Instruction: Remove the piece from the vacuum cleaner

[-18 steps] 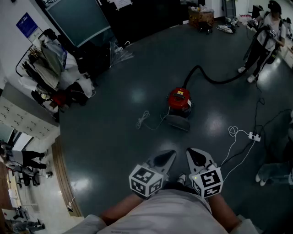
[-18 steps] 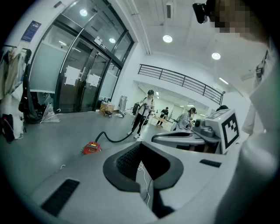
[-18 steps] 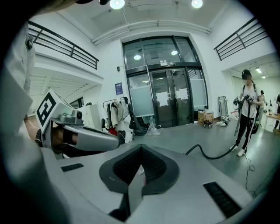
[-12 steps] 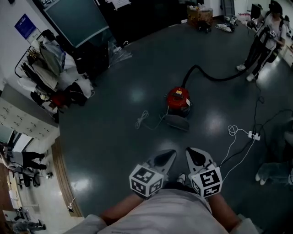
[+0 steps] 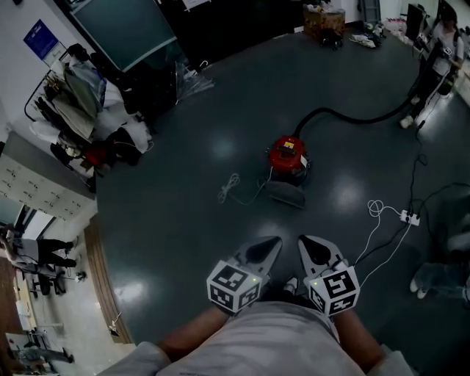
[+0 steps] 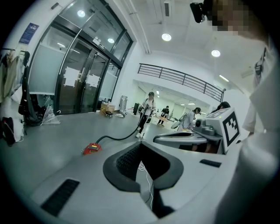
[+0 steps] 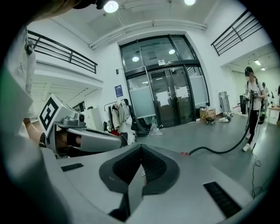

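The red vacuum cleaner (image 5: 288, 158) stands on the dark floor, well ahead of both grippers. Its black hose (image 5: 345, 117) runs off to a person (image 5: 440, 51) at the top right. A grey flat piece (image 5: 285, 195) lies against the vacuum's near side. In the left gripper view the vacuum (image 6: 91, 148) is small and far off. My left gripper (image 5: 264, 253) and right gripper (image 5: 316, 251) are held side by side close to my body, both shut and empty. In the right gripper view only a red edge of the vacuum (image 7: 184, 153) shows over the jaws.
A white cord (image 5: 231, 189) lies on the floor left of the vacuum. A white power strip (image 5: 408, 217) with cables lies to the right. Clothes on a rack (image 5: 81, 110) stand at the left by glass doors (image 5: 125, 29). A box (image 5: 323, 20) sits at the far wall.
The person holding the hose has shifted to the right and the hose has swung with them. Both grippers stay where they were.
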Available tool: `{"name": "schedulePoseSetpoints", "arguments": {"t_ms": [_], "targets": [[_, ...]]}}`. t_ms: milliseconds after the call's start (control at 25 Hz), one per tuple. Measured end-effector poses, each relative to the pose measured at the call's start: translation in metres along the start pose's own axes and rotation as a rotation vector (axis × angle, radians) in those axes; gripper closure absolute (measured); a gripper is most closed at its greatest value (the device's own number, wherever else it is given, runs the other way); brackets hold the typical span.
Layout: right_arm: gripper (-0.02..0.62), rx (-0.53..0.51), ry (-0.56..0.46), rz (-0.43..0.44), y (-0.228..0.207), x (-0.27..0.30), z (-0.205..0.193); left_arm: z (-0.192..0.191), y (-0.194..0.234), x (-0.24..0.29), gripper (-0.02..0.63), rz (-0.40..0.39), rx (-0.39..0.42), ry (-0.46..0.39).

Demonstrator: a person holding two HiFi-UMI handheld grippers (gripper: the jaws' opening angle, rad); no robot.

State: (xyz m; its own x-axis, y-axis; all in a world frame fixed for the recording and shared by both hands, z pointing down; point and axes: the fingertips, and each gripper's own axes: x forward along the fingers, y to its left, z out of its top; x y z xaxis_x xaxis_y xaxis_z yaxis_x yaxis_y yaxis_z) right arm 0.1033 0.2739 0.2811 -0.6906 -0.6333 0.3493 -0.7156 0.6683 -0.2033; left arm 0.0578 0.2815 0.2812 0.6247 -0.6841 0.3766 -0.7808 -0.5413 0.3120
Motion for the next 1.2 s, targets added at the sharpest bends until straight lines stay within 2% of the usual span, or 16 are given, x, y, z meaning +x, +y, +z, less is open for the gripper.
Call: {"name": "schedulePoseSetpoints", "arguments": {"t_ms": [360, 560, 880, 1040, 1200], "targets": [[0.578, -0.012, 0.011, 0.003, -0.013, 0.044, 0.008, 0.011, 0.042, 0.024, 0.6, -0.005, -0.012, 0.0], [0.578, -0.009, 0.018, -0.012, -0.03, 0.098, 0.014, 0.022, 0.095, 0.05, 0.6, -0.028, -0.007, 0.007], [0.578, 0.024, 0.046, -0.098, -0.075, 0.198, 0.033, 0.053, 0.191, 0.107, 0.6, -0.126, 0.066, 0.056], [0.578, 0.014, 0.077, -0.136, -0.102, 0.234, 0.025, 0.057, 0.222, 0.136, 0.6, -0.182, 0.131, 0.058], [0.578, 0.007, 0.104, -0.154, -0.132, 0.264, 0.011, 0.052, 0.247, 0.168, 0.6, -0.208, 0.136, 0.054]]}}
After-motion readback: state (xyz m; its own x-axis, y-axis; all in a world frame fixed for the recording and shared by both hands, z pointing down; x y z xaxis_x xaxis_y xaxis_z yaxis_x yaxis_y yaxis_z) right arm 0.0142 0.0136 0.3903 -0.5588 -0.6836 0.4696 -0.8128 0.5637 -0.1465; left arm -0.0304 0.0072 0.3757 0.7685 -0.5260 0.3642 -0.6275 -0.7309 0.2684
